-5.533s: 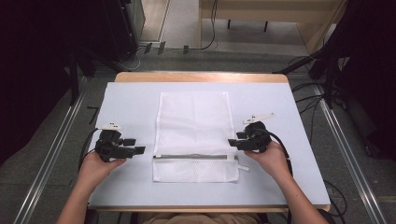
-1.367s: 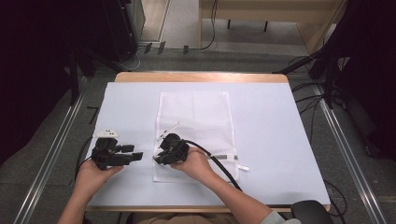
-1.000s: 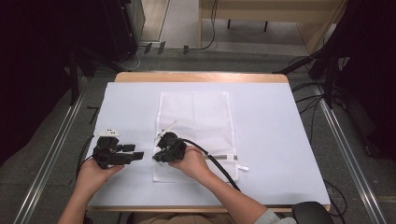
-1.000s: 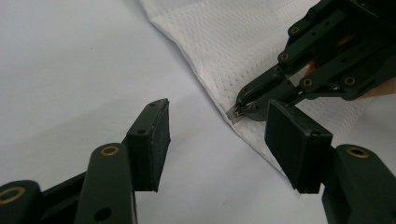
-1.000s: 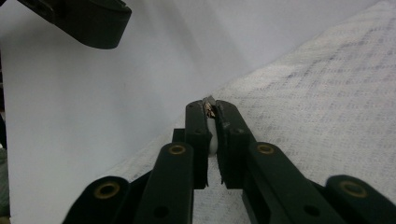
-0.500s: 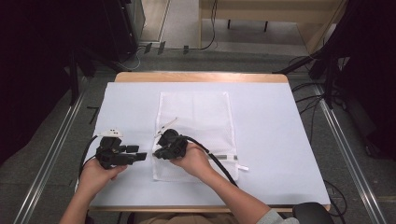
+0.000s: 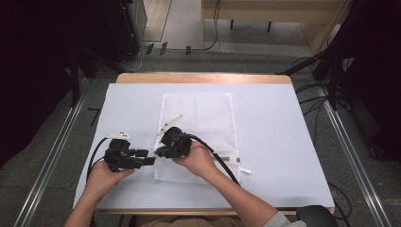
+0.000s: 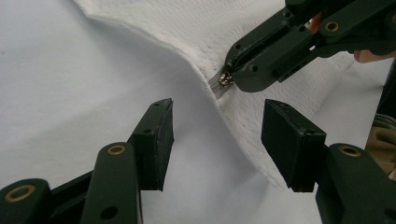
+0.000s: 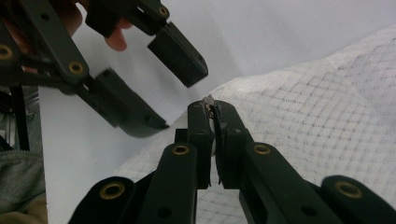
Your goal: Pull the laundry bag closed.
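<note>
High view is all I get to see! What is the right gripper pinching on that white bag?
Observer: The right gripper is shut on a little metal zipper pull at the edge of the mesh bag.
Operator: Is the bag lying flat there?
Observer: No, that edge is lifted off the table into a ridge.
Operator: And the left gripper?
Observer: The left gripper is open. Its jaws have just been closing a bit, with the bag's raised edge in front of the gap and the pads not pressing on it.
</note>
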Tool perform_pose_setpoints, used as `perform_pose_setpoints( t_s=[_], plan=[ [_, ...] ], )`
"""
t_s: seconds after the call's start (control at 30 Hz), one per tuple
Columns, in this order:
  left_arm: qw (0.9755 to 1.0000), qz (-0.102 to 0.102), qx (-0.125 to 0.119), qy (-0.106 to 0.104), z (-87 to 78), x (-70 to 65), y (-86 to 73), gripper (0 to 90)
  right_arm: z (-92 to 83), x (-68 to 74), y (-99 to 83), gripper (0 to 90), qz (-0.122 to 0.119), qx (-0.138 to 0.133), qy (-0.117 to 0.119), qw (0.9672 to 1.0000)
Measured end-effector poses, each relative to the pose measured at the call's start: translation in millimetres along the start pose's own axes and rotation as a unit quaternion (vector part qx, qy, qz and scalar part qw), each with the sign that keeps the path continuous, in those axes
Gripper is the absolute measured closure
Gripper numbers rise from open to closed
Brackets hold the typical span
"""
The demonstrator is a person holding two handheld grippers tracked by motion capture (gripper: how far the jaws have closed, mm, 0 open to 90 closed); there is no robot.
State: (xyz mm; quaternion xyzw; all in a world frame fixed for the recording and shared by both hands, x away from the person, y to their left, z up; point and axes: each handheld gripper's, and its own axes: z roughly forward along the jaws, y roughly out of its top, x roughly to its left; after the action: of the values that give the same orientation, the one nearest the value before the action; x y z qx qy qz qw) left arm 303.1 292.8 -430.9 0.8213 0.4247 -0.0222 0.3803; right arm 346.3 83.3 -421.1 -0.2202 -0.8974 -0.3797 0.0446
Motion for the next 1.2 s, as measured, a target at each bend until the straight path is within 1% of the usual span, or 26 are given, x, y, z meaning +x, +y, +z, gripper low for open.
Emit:
perform_pose_setpoints(
  t_s=[0.1,0.13,0.17,0.27,0.3,0.33,0.4,0.53,0.57,0.6,0.67,0.77,0.97,1.07,1.2],
  plan=[
    [0.9999,0.003,0.015,-0.001,7.3,0.0,1.1,46.6,-1.3,-0.8,0.4,87.4,0.001,-0.004,0.003,1.0],
    [0.9997,0.008,0.021,-0.001,9.5,0.1,1.7,48.9,-2.1,0.0,0.3,87.4,0.003,-0.004,0.003,1.0],
    [0.9996,0.012,0.024,-0.001,11.1,0.2,2.3,48.9,-2.1,0.0,0.3,87.4,0.003,-0.004,0.003,1.0],
    [0.9995,0.014,0.027,-0.004,13.9,1.5,4.1,52.4,-3.3,0.5,0.0,87.4,0.003,-0.004,0.008,1.0],
    [0.9994,0.017,0.03,-0.007,14.4,2.8,4.7,53.7,-3.7,0.4,0.1,87.4,-0.001,-0.006,0.01,0.9999],
    [0.9994,0.016,0.03,-0.006,15.7,3.1,5.0,55.0,-4.5,1.4,0.1,87.4,0.002,-0.006,0.01,0.9999],
    [0.9991,0.021,0.035,-0.009,17.6,4.5,6.0,57.7,-5.9,1.8,0.3,87.4,-0.001,-0.008,0.013,0.9999],
    [0.9987,0.029,0.04,-0.013,20.2,4.5,8.8,64.0,-7.0,2.0,0.5,87.4,-0.007,-0.004,0.017,0.9998],
    [0.9985,0.032,0.041,-0.016,20.9,3.9,9.3,66.7,-7.1,2.0,0.3,87.4,-0.007,-0.001,0.021,0.9997],
    [0.9984,0.034,0.044,-0.016,21.6,3.2,9.7,66.7,-7.1,2.0,0.3,87.4,-0.007,-0.001,0.021,0.9997],
    [0.9979,0.038,0.049,-0.019,22.7,2.5,10.5,69.9,-7.4,1.8,0.0,87.4,-0.012,0.0,0.028,0.9995],
    [0.9973,0.033,0.061,-0.025,23.7,2.9,11.3,74.0,-7.5,2.6,-0.4,87.3,-0.015,0.006,0.028,0.9995],
    [0.9968,0.038,0.065,-0.027,23.7,1.3,11.6,81.1,-5.2,2.9,-1.3,87.4,-0.02,0.013,0.033,0.9992],
    [0.9966,0.04,0.065,-0.031,23.7,1.1,11.9,83.3,-4.7,3.2,-1.5,87.4,-0.018,0.015,0.034,0.9992],
    [0.9965,0.037,0.069,-0.029,23.4,1.3,12.1,84.1,-2.8,2.4,-2.1,87.4,-0.02,0.015,0.036,0.9991]
  ],
)
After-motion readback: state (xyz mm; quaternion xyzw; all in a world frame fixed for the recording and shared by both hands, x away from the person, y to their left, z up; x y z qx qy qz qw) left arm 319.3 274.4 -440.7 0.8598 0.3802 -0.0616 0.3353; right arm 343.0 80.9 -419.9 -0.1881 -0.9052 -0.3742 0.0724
